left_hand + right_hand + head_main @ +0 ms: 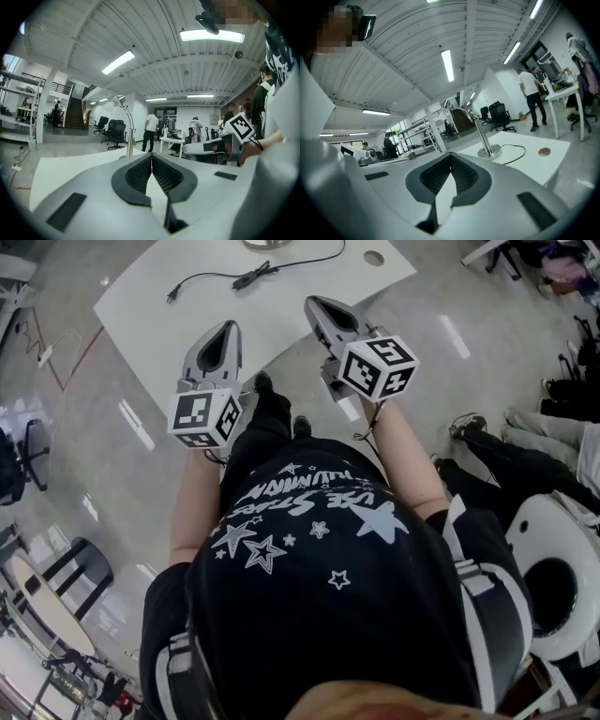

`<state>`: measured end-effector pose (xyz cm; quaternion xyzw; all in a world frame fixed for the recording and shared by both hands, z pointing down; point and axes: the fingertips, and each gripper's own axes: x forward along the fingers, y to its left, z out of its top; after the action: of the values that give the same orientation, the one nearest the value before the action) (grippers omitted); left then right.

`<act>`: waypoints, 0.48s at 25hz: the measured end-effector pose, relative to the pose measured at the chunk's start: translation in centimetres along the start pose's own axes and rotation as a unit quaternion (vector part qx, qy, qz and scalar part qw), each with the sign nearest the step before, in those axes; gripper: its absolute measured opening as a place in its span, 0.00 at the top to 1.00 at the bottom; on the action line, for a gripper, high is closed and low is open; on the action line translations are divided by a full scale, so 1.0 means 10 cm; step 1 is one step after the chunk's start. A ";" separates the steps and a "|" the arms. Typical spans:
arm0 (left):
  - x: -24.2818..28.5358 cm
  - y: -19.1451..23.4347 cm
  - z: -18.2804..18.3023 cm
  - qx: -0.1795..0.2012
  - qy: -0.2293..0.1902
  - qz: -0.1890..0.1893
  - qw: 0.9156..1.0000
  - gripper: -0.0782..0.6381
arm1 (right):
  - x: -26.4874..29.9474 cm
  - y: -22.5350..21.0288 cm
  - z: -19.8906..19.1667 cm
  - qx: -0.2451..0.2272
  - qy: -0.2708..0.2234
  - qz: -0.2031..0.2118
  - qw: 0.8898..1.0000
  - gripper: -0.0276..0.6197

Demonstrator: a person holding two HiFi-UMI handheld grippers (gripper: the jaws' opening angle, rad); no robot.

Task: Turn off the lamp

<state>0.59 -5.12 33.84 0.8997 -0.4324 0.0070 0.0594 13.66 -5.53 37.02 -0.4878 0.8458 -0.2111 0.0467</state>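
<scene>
A silver desk lamp with a curved neck stands on a round base on the white table. Its head hangs over the far side of the table. The lamp's black cord lies across the tabletop. My left gripper is held at the table's near edge, shut with nothing between the pads. My right gripper is beside it over the table edge, also shut and empty. Both point level toward the lamp and are well short of it.
A round cable hole sits near the table's right corner. Office chairs and standing people are in the background. A seated person's legs and a white round unit are to my right on the floor.
</scene>
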 end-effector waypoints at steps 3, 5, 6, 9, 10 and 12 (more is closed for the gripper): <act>0.10 0.12 -0.01 -0.002 0.002 -0.005 1.000 0.88 | 0.15 -0.02 0.03 -0.004 0.003 -0.005 1.000 0.95; 0.18 0.18 -0.02 -0.004 0.004 -0.007 1.000 0.88 | 0.22 -0.05 0.07 -0.007 0.005 -0.010 1.000 0.95; 0.23 0.23 -0.03 -0.005 0.006 -0.008 1.000 0.88 | 0.28 -0.06 0.09 -0.008 0.006 -0.011 1.000 0.95; 0.43 0.46 -0.09 -0.012 0.015 -0.011 1.000 0.88 | 0.54 -0.13 0.09 -0.010 0.015 -0.015 1.000 0.95; 0.50 0.53 -0.11 -0.013 0.019 -0.013 1.000 0.88 | 0.63 -0.16 0.08 -0.009 0.018 -0.017 1.000 0.95; 0.62 0.63 -0.17 -0.013 0.029 -0.020 0.999 0.88 | 0.78 -0.22 0.06 -0.006 0.026 -0.021 0.999 0.95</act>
<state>-0.38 -13.68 36.57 0.9068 -0.4123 0.0265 0.0839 11.55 -13.30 38.41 -0.5000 0.8376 -0.2193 0.0174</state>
